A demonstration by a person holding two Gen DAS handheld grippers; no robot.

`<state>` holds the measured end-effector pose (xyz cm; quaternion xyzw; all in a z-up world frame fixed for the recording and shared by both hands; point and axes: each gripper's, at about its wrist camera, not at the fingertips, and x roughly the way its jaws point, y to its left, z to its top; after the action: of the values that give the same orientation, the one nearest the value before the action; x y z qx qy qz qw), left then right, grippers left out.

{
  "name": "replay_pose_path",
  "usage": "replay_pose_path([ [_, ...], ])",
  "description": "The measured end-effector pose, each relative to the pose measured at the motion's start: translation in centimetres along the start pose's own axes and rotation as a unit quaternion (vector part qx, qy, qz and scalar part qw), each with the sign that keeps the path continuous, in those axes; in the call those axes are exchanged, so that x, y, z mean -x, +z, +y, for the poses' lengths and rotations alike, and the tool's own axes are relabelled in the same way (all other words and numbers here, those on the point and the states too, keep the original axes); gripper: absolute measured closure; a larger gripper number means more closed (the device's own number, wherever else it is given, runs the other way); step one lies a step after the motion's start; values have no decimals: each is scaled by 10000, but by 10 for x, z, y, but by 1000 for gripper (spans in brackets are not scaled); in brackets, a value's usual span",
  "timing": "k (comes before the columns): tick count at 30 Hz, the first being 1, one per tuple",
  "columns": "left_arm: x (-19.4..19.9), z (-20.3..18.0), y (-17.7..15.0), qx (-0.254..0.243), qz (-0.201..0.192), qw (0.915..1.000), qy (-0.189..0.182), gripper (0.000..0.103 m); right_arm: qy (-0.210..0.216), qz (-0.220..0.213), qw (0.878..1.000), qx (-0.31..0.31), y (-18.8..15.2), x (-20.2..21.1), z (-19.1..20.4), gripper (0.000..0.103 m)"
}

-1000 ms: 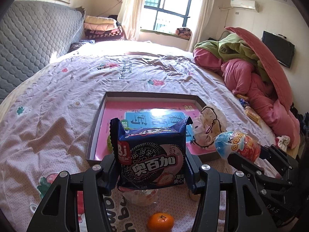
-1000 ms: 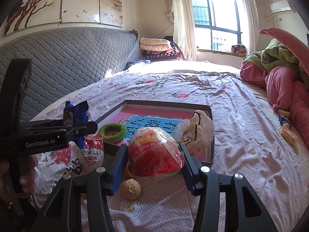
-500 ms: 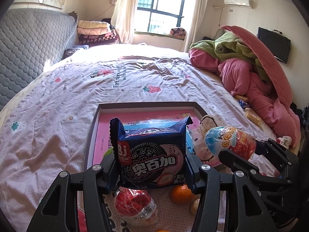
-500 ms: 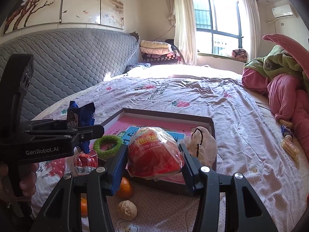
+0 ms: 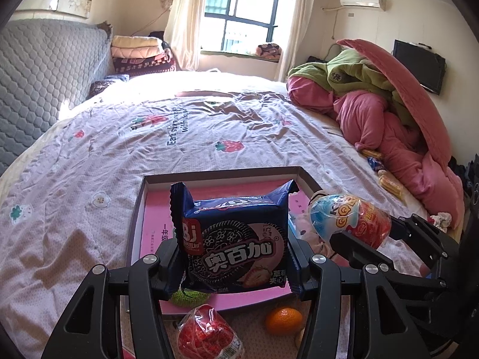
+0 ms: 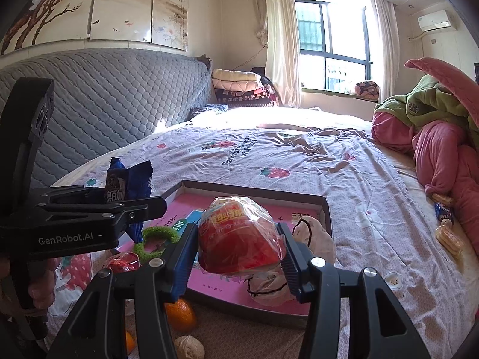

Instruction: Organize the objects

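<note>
Above the box lid (image 5: 140, 209) on the bed, a cookie packet (image 5: 236, 248) is gripped by the left tongs (image 5: 236, 269), a wrapped snack cup (image 6: 239, 236) by the right tongs (image 6: 239, 260); slick film could be lost, or the packs knocked together.

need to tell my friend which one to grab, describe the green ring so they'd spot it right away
On the bed lies a shallow dark-rimmed tray with a pink sheet inside. At the tray's near left corner lies the green ring, partly behind the left claw. It is the only fuzzy green loop with a hole; the nearby snacks are red and the fruit orange.
</note>
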<state>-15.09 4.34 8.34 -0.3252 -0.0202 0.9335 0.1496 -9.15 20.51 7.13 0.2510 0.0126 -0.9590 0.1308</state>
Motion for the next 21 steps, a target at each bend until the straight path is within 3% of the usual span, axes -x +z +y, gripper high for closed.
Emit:
replay_pose_path([
  [21,-22,4,8,25,65,10000,-5,46,125,16,9999,-38,11,-20,-1,51],
])
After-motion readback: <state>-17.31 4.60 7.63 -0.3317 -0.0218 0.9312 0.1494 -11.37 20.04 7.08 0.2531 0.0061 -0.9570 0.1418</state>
